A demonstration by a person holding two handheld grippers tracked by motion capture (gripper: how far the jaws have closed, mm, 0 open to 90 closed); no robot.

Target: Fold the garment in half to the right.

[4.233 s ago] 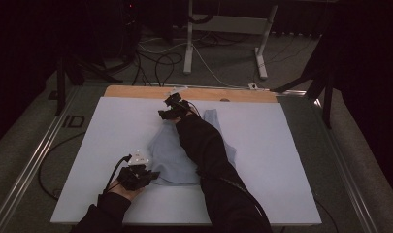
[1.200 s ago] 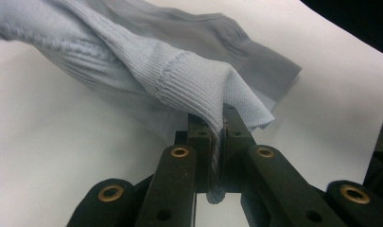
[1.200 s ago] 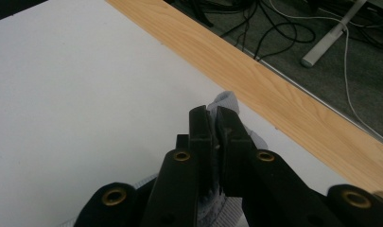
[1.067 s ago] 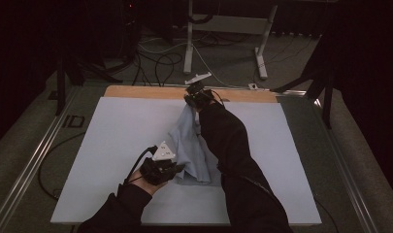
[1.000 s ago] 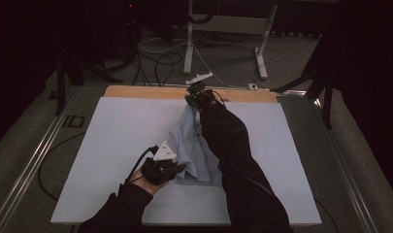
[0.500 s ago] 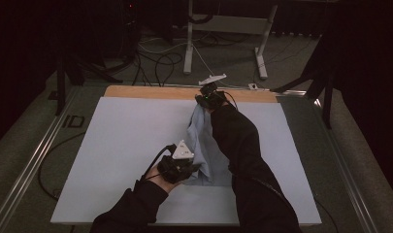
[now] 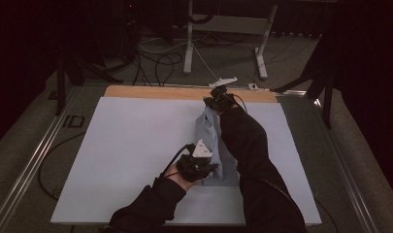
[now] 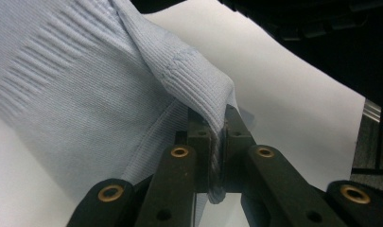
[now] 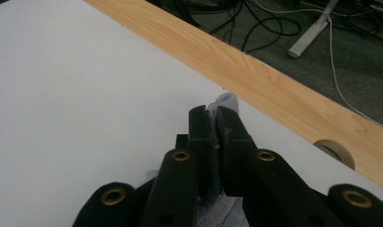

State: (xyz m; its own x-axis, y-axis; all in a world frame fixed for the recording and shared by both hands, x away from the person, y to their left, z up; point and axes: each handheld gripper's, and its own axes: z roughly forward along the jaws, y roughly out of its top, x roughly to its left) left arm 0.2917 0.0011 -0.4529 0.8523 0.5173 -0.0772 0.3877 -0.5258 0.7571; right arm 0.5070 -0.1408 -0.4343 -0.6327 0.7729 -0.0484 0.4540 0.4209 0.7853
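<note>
A pale blue knitted garment [image 7: 211, 145] lies on the white sheet [image 7: 131, 145] that covers the table, stretched in a narrow band between the two grippers; it sits right of the sheet's middle in the high view, running from the near half up to the far edge. The left gripper [image 7: 211, 167] is clenched on the near end of the garment; in the left gripper view its jaws stand pressed together with a fold of ribbed cloth [image 8: 198, 90] pinched between them, the rest of the knit spreading away to the left over the sheet. The right gripper [image 7: 211, 103] grasps the far end; in the right gripper view its jaws are closed on a small tuft of blue cloth [image 9: 224, 101] that peeps out above the tips. That far end lies close to the wooden strip [image 7: 184, 92] along the back of the table; the strip shows as light grained wood [image 9: 255, 66] just beyond the jaws. The person's dark right sleeve [image 7: 252, 150] lies along the right side of the garment; cables [image 7: 160, 60] trail on the floor behind the table.
</note>
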